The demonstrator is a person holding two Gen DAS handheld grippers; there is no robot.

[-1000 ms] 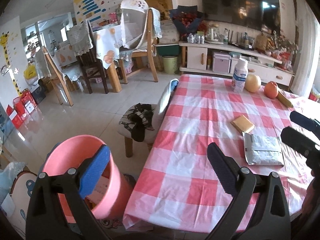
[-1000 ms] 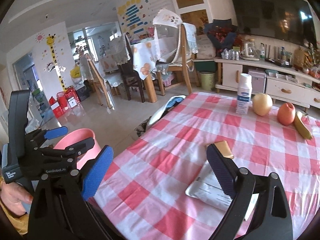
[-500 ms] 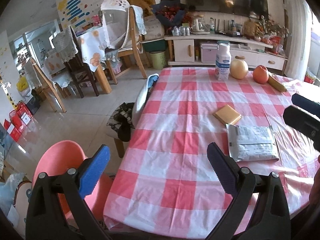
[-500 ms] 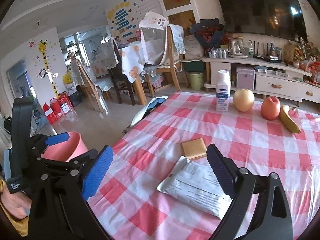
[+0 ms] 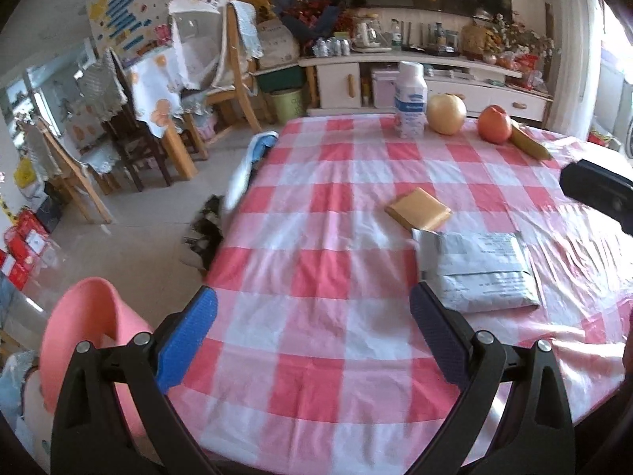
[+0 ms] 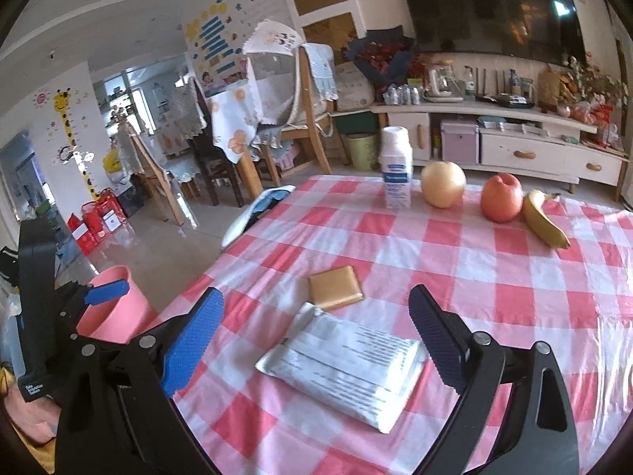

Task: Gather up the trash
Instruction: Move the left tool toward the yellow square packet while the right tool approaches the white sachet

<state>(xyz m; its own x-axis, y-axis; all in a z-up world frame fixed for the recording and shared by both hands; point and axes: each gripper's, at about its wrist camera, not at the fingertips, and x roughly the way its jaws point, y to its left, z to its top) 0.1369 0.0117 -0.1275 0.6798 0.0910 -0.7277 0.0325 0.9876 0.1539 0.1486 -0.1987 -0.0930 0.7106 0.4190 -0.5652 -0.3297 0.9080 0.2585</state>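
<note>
- The table [image 6: 494, 273] has a red and white checked cloth on it, and it is the landmark for everything here.
- The left gripper [image 5: 312, 328] hangs over the near edge of the table. Its two fingers are wide apart and hold nothing.
- The right gripper [image 6: 316, 328] hangs over the table too. Its fingers are spread wide with nothing between them.
- A grey plastic mail bag [image 6: 344, 368] lies flat on the table, just past the right gripper's tips. It does not touch them.
- In the left wrist view the same grey plastic mail bag [image 5: 478, 273] lies just beyond the dark right-hand fingertip.
- A small flat yellow-brown packet [image 6: 335, 287] lies on the table, just beside the far end of the mail bag. I cannot tell if they touch.
- A pink bin [image 5: 83, 340] stands on the floor beside the table's near left corner, close to the left gripper.
- At the far side of the table a white bottle [image 6: 397, 166] stands upright.
- Next to the bottle sit a yellow round fruit [image 6: 443, 184], a red apple [image 6: 501, 198] and a banana [image 6: 544, 219] in a row.
- A stool with dark cloth [image 5: 207, 229] on it stands on the floor by the table's left side.
</note>
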